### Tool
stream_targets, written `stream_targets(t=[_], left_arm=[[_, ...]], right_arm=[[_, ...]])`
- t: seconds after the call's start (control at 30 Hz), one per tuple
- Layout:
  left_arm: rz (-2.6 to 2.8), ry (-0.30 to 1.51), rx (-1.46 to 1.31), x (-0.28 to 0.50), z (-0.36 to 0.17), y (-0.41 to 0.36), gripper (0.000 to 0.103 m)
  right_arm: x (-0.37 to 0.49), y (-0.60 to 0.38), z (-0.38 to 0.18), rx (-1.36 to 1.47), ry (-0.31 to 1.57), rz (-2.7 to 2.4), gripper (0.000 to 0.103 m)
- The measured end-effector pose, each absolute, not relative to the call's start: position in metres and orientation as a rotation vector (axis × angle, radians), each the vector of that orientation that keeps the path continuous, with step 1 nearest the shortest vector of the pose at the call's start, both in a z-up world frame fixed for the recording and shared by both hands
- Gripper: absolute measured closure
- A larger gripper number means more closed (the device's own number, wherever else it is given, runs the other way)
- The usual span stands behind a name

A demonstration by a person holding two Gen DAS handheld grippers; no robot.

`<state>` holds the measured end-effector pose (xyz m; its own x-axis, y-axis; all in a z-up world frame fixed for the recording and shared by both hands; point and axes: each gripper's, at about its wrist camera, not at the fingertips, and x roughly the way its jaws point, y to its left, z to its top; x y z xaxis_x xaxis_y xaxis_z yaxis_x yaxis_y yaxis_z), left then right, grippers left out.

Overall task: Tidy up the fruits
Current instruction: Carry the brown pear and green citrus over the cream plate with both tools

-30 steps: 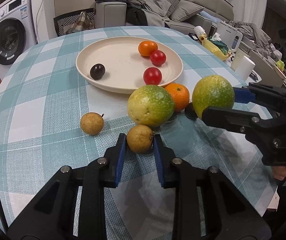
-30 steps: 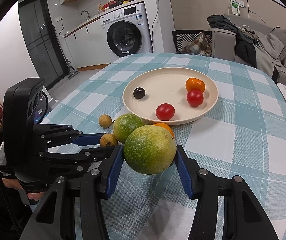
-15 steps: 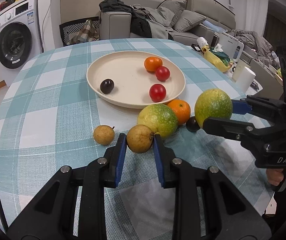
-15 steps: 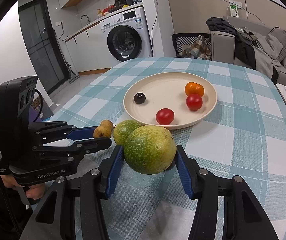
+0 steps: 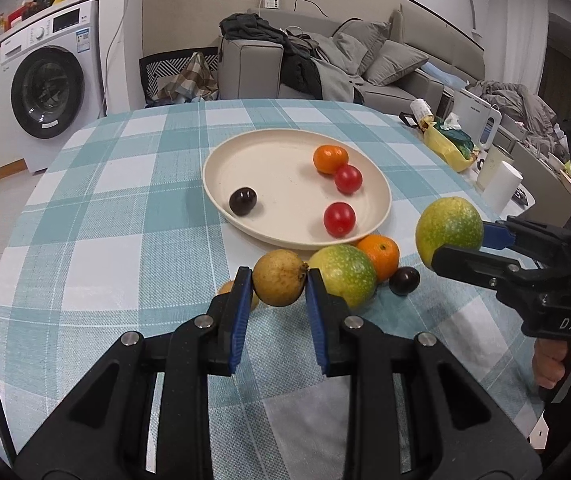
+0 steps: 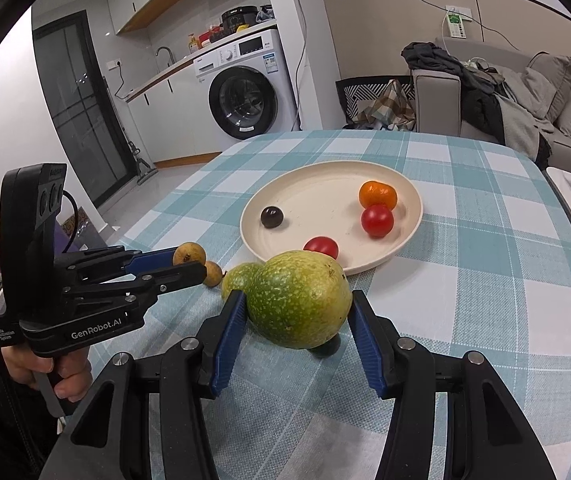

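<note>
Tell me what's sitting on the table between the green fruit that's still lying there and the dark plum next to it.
In the left wrist view, an orange sits between the green fruit and the dark plum, just behind them against the plate rim.

Left gripper (image 5: pixel 279 286): black angular plastic frame, blue ribbed pads on both fingers (image 5: pixel 240 320), silver screw heads at the linkage joints. From the right wrist view its body carries white "GenRobot.AI" lettering and an upright black camera housing. Right gripper (image 6: pixel 297 314): same black frame, blue pads, silver screws; "DAS" printed in white. Bare-skinned hands grip both handles; dark sleeves.
</note>
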<state>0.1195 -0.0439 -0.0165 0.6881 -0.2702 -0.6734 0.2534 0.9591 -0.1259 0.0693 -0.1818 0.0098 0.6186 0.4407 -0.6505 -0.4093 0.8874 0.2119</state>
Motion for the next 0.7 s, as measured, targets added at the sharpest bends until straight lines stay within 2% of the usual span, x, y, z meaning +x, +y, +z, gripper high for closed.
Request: stream_targets(t=[0.7], left_arm=[[-0.276,0.706,-0.033,0.155,0.004,-0.052,0.079]], right_arm=[[0.093,-0.195,0.027,0.082,0.736,0.45,0.05]])
